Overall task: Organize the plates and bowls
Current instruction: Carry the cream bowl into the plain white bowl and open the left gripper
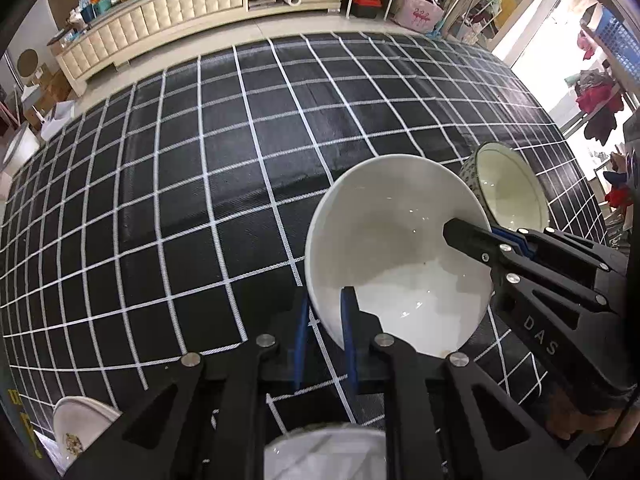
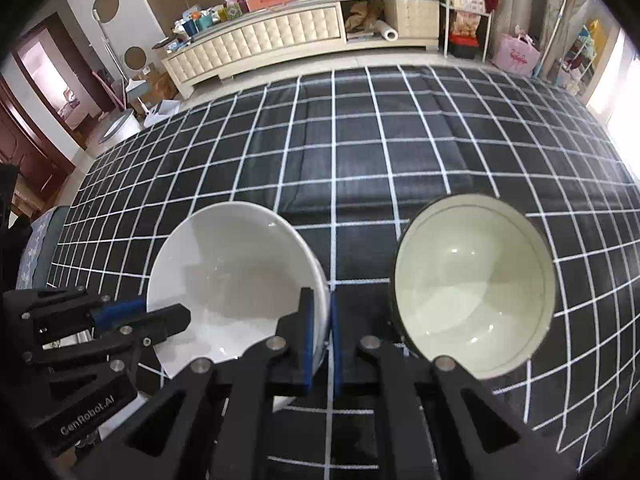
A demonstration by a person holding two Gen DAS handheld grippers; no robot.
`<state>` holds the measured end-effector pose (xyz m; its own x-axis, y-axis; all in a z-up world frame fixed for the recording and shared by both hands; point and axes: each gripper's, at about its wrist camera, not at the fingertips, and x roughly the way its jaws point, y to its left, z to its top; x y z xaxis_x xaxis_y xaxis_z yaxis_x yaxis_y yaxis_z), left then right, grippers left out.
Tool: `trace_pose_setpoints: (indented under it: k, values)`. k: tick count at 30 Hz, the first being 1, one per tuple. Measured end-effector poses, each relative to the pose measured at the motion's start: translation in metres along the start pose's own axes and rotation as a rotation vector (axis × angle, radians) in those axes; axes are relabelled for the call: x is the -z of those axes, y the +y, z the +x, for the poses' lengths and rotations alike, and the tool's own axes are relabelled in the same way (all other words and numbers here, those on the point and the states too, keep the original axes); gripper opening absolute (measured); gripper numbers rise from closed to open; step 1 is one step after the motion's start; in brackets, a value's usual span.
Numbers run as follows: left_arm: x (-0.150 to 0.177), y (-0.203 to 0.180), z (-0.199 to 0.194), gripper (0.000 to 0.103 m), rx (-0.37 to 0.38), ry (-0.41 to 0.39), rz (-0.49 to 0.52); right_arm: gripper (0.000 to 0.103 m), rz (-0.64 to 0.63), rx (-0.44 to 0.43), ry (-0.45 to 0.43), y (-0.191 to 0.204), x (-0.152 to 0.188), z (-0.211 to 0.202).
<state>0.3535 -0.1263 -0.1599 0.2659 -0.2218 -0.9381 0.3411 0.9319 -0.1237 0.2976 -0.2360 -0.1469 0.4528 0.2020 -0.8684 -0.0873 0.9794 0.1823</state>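
Left wrist view: both tools, left tool (image 1: pixel 326 312) and right tool (image 2: pixel 320 320), pinch the white bowl's (image 1: pixel 392 248) rim at six and three o'clock; glazed, slippery, breakable, above the table (image 1: pixel 200 200).

Two black hand-held grippers clamp one white bowl (image 2: pixel 236 276): the left hand-held gripper (image 1: pixel 326 332) pinches its near left rim, and the right hand-held gripper (image 2: pixel 322 340) pinches its right rim, blue-padded fingers nearly closed.
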Motion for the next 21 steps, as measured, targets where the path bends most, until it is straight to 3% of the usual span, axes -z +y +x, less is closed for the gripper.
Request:
trace_pose_setpoints:
  k: [11,21]
  values:
    - [0.028,0.006,-0.067,0.014,-0.018,-0.083,-0.015,0.011,-0.042,-0.012,-0.067,0.034,0.005,-0.048]
    - [0.072,0.006,-0.101,0.014,-0.033,-0.113,-0.047,0.011,-0.075,-0.035,-0.073,0.06,0.036,-0.073]
